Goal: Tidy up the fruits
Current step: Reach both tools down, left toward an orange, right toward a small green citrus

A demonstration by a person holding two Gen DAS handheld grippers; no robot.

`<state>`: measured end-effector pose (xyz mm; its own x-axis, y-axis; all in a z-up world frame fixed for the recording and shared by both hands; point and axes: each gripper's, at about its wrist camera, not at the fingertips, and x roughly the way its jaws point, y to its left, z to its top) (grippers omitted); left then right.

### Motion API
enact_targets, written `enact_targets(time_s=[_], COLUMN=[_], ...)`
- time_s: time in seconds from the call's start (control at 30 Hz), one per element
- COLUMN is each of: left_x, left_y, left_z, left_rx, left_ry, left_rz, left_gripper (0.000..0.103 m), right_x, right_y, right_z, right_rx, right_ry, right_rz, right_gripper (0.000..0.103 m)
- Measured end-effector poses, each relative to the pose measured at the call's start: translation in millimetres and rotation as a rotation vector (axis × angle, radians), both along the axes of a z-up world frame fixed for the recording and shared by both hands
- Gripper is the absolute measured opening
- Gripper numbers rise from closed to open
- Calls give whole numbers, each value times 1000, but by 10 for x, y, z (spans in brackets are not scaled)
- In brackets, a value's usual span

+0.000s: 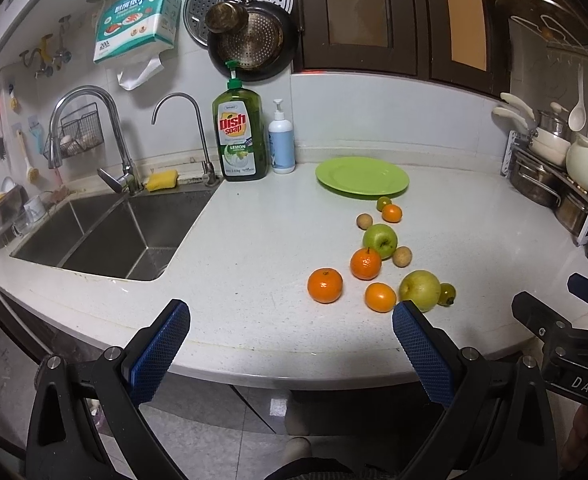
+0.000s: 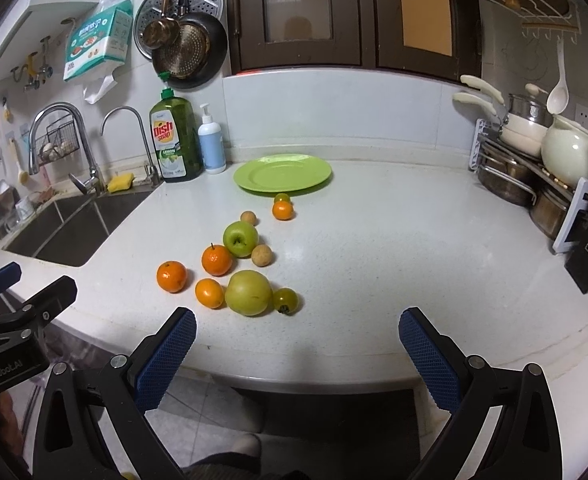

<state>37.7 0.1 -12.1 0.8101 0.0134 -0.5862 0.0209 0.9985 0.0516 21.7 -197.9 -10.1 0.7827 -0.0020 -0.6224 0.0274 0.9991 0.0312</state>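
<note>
We list one green plate [image 2: 282,174] at the back of the white tabletop [image 2: 374,260], nothing on it. Fruit lies loose in front: green apple [image 2: 240,238], yellow-green apple [image 2: 248,292], four mandarins, e.g. [image 2: 171,276], two brown longans, e.g. [image 2: 261,255], two small green fruits, e.g. [image 2: 285,300]. A green bottle [image 2: 174,140] reads "Dish soap, LEMON". Our left gripper [image 1: 292,334] and right gripper [image 2: 296,336] hover at the tabletop's near edge, jaws spread, holding nothing.
</note>
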Motion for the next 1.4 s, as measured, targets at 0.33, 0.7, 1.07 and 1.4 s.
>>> enact_targets(time_s=[0.33, 0.7, 1.07, 1.4], left_x=[335, 884, 1303, 1489], left_y=[1, -33, -138, -179], left_z=[-136, -439, -664, -799], left_rx=[35, 30, 30, 12], left_ry=[23, 140, 231, 290], left_rz=[-22, -75, -125, -150], left_gripper=[96, 78, 66, 51], right_x=[318, 761, 1105, 1269], right_y=[-32, -55, -110, -68], right_z=[-188, -557, -796, -833], right_rx=[23, 34, 61, 70], right_ry=[98, 262, 356, 373], right_rz=[-42, -65, -71, -29], right_gripper=[93, 75, 56, 48])
